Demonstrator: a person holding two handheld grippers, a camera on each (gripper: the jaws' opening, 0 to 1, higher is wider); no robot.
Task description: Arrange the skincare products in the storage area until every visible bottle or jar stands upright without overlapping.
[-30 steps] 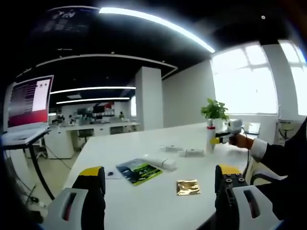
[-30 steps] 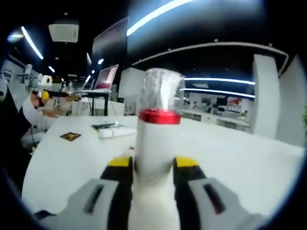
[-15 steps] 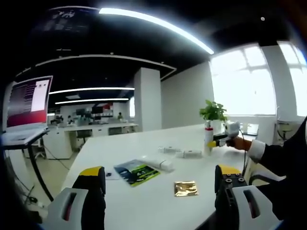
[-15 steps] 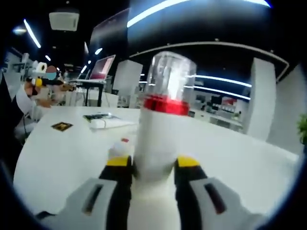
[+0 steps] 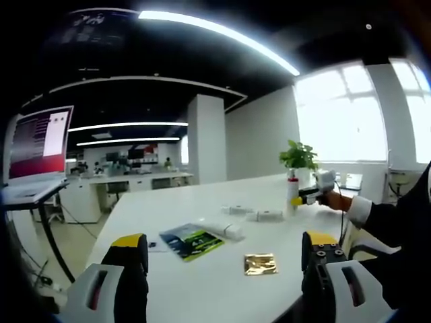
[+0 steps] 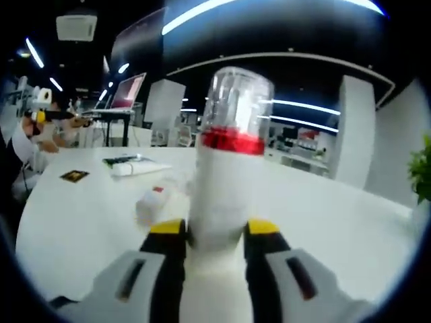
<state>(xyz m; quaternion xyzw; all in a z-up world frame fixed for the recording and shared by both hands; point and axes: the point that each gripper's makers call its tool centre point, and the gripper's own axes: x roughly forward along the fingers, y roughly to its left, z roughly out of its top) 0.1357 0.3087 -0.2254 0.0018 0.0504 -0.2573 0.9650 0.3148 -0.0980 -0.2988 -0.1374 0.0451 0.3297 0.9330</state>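
Fingertips of the right gripper (image 6: 214, 232) pinch a white bottle (image 6: 219, 195) with a red collar and clear cap, held upright above the white table (image 6: 323, 229). Just left of this bottle a small white container (image 6: 149, 205) with a red mark lies on its side. The left gripper (image 5: 225, 259) holds nothing, its jaws spread wide, well apart from the bottle. Between them, on the table, lie a gold sachet (image 5: 261, 263), a green-printed leaflet (image 5: 190, 241) and a white tube (image 5: 224, 229); two more white packs (image 5: 268, 215) lie flat nearer the bottle. A potted plant (image 5: 300, 156) stands behind it. Progress, as judged: one bottle in hand, several items still lying flat. No label or writing is legible.
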